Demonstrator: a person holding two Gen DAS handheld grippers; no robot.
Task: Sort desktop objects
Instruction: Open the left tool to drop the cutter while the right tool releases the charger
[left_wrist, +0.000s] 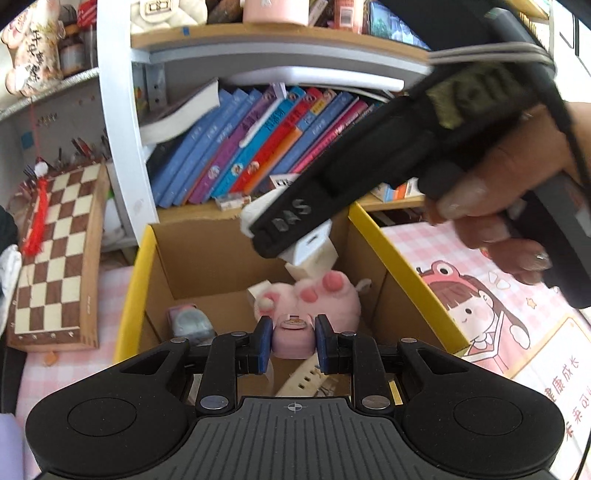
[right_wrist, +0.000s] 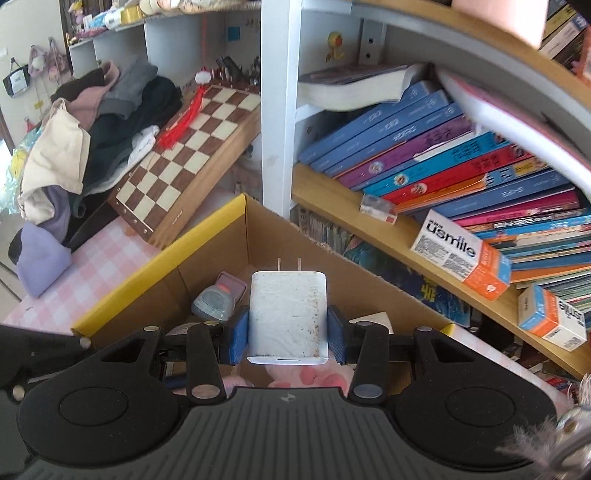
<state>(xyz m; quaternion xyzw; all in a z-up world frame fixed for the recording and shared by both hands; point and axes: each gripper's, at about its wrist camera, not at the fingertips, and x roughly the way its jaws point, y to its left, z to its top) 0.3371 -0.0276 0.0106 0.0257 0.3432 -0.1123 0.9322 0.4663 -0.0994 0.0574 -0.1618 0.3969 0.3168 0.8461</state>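
Right gripper (right_wrist: 287, 334): I have it clamped on the white USB charger (right_wrist: 288, 317), prongs pointing away, above the yellow-rimmed cardboard box (right_wrist: 162, 254)
Left gripper (left_wrist: 291, 343): my pads close on a small pink item (left_wrist: 291, 338) over the box (left_wrist: 142, 273)
Box contents: pink plush toy (left_wrist: 325, 295), grey-blue gadget (right_wrist: 214, 304), white power strip (left_wrist: 304, 378)
Beside box: chessboard (left_wrist: 59, 254), leaning
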